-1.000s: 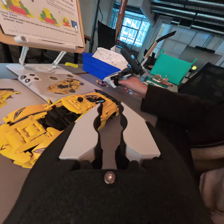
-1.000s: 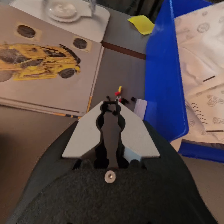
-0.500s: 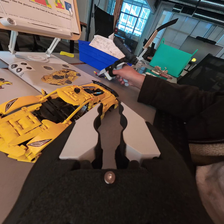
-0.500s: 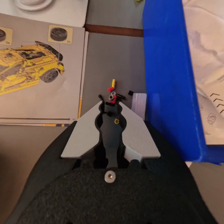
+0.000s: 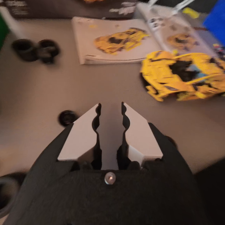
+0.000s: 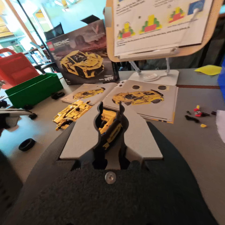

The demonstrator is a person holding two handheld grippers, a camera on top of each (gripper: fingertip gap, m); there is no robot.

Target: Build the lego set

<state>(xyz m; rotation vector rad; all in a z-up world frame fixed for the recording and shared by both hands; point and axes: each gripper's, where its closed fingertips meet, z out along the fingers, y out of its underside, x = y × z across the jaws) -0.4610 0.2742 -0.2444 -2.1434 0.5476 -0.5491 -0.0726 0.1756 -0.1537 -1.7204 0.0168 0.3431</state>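
The yellow lego car (image 5: 161, 73) lies on the grey table, to the right of my left gripper (image 5: 111, 104). That gripper is open and empty over bare table, with a small black wheel (image 5: 66, 117) just left of its left finger. In the right wrist view the car (image 6: 73, 112) lies right in front of my right gripper (image 6: 110, 104). Its rear end shows through the gap between the open jaws; I cannot tell if they touch it. The left gripper (image 6: 13, 112) shows at the left edge, near a small wheel (image 6: 32, 115). This view is blurred.
The open instruction booklet (image 6: 169, 109) lies behind the car, with the set's box (image 6: 82, 63) and a sheet stand (image 6: 158, 30) beyond. A green bin (image 6: 32, 88) stands left. A loose tyre (image 6: 26, 144), two more wheels (image 5: 35, 49) and small loose parts (image 6: 197, 113) lie around. From my left tips it is roughly 6 cm to the small black wheel (image 5: 66, 117); from my right, 50 cm.
My left gripper has swung left and down, away from the car to the table by the wheels. My right gripper has left the small parts by the blue bin and now faces the car.
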